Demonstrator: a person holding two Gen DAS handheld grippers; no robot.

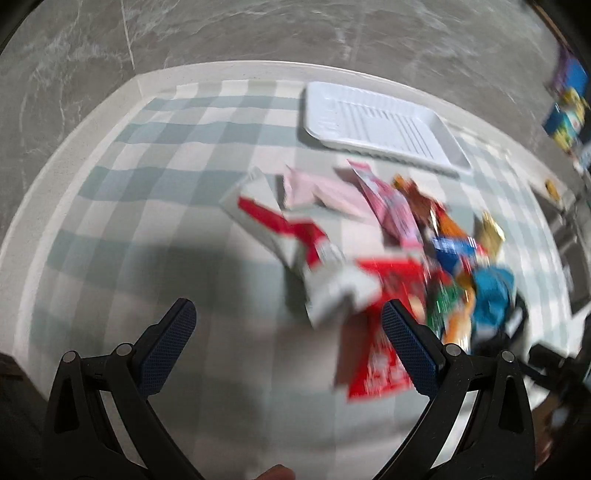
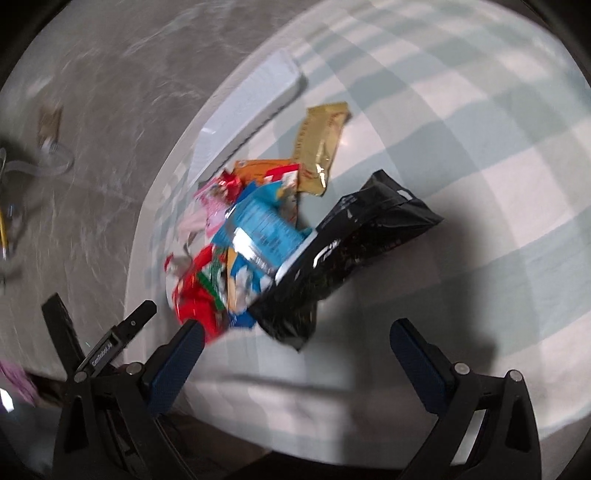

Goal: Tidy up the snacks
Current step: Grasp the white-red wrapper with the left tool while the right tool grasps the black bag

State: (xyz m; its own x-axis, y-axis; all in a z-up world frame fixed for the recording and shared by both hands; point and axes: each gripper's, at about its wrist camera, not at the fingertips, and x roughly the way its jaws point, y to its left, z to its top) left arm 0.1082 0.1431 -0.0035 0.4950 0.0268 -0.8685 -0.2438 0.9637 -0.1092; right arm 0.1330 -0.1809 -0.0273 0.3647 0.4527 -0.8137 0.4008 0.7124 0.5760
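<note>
A heap of snack packets (image 1: 388, 258) lies on a checked tablecloth (image 1: 147, 177). It includes a white and red bag (image 1: 291, 236), pink packets (image 1: 325, 188), a red packet (image 1: 384, 354) and a blue one (image 1: 491, 295). A white tray (image 1: 376, 125) sits empty behind the heap. My left gripper (image 1: 288, 317) is open and empty above the cloth, left of the heap. In the right wrist view the heap (image 2: 243, 229) shows a black bag (image 2: 340, 254), a gold packet (image 2: 321, 144) and a blue packet (image 2: 258, 221), with the tray (image 2: 251, 107) beyond. My right gripper (image 2: 295, 336) is open and empty just in front of the black bag.
The table (image 1: 92, 122) stands on a grey marbled floor (image 1: 258, 33). Coloured boxes (image 1: 565, 107) sit at the far right. In the right wrist view, cables and small items (image 2: 44, 147) lie on the floor to the left.
</note>
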